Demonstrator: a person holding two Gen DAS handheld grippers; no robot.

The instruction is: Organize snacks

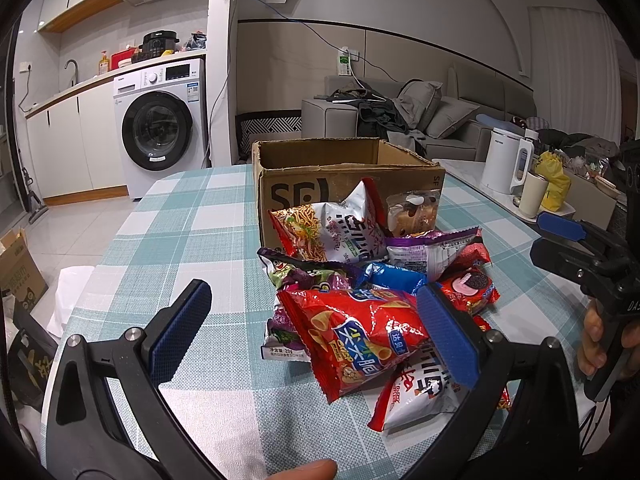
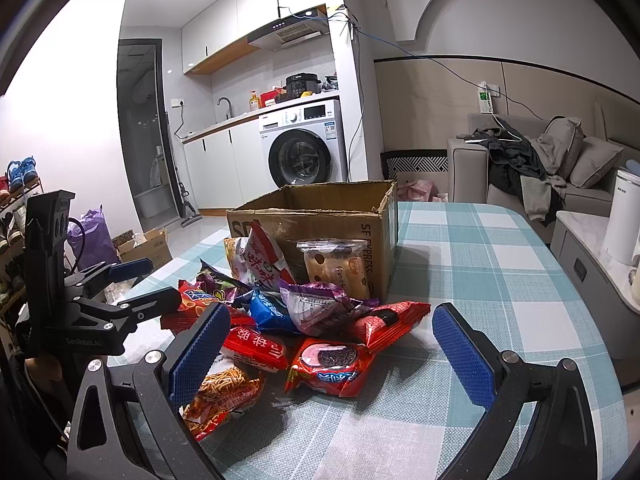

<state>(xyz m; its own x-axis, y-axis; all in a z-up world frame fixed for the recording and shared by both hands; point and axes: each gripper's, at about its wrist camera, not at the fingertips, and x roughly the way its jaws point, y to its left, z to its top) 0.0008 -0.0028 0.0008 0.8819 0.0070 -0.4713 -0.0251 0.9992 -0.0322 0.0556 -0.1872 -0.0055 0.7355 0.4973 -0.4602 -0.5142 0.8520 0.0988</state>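
Observation:
A pile of snack packs lies on the plaid table (image 1: 180, 220) in front of an open cardboard box (image 1: 340, 172) (image 2: 320, 208). My left gripper (image 1: 316, 336) is open, and a red cone-chip bag (image 1: 352, 340) lies between its fingers, unclamped. My right gripper (image 2: 330, 354) is open over a red cookie pack (image 2: 328, 364) (image 1: 472, 286). A bread pack (image 2: 336, 268) and a white noodle-snack bag (image 1: 332, 232) lean on the box. A purple pack (image 2: 320, 308) tops the pile. Each gripper shows in the other's view: right (image 1: 556, 240), left (image 2: 148, 284).
A white kettle (image 1: 506, 164) (image 2: 624, 220), a cream cup (image 1: 534, 194) and a yellow bag (image 1: 554, 180) stand on a side counter to the right. A cardboard box (image 1: 20, 272) sits on the floor left. A washing machine (image 2: 304, 152) and a sofa (image 2: 560, 168) lie beyond.

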